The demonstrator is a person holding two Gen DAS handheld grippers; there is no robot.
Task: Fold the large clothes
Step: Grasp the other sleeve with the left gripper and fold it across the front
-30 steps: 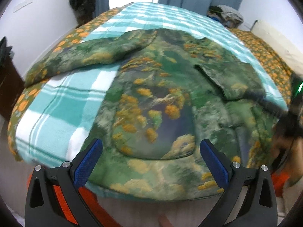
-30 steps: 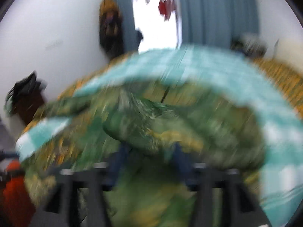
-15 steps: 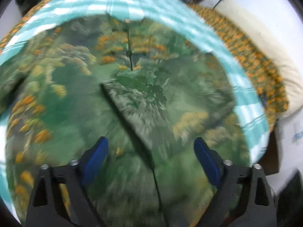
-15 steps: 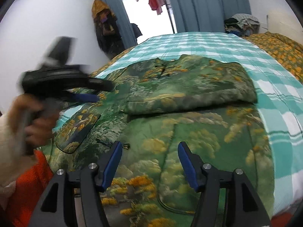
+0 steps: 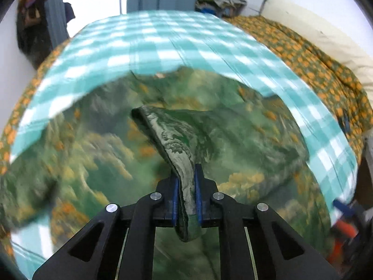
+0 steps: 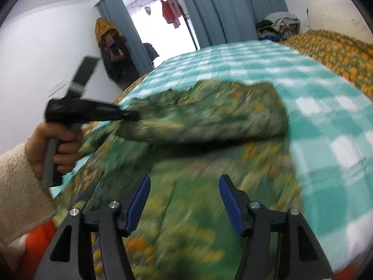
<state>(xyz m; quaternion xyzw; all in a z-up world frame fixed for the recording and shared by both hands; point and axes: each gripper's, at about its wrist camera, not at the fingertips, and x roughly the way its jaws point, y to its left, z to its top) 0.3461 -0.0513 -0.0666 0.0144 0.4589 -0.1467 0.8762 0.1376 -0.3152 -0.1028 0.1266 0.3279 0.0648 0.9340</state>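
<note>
A green jacket with orange flower print [image 5: 93,158] lies spread on the bed. Its right sleeve [image 5: 172,135] is folded across the body. My left gripper [image 5: 186,175] is shut on the end of that sleeve, and the cloth is pinched between the blue pads and rises off the jacket. In the right wrist view the left gripper [image 6: 134,116], held by a hand [image 6: 58,140], grips the sleeve [image 6: 209,116] at its left end. My right gripper [image 6: 184,186] hangs open over the lower part of the jacket [image 6: 209,158], with nothing between its fingers.
A teal checked blanket [image 5: 163,39] covers the bed, with an orange floral cover [image 5: 314,65] along its right side. A pile of clothes [image 5: 221,0] sits at the far end. Blue curtains [image 6: 221,7] and a hanging coat [image 6: 112,46] stand by the doorway.
My left gripper swung from the hem over to the folded sleeve and shut on its end. The right gripper let the sleeve lie and drew back, still open.
</note>
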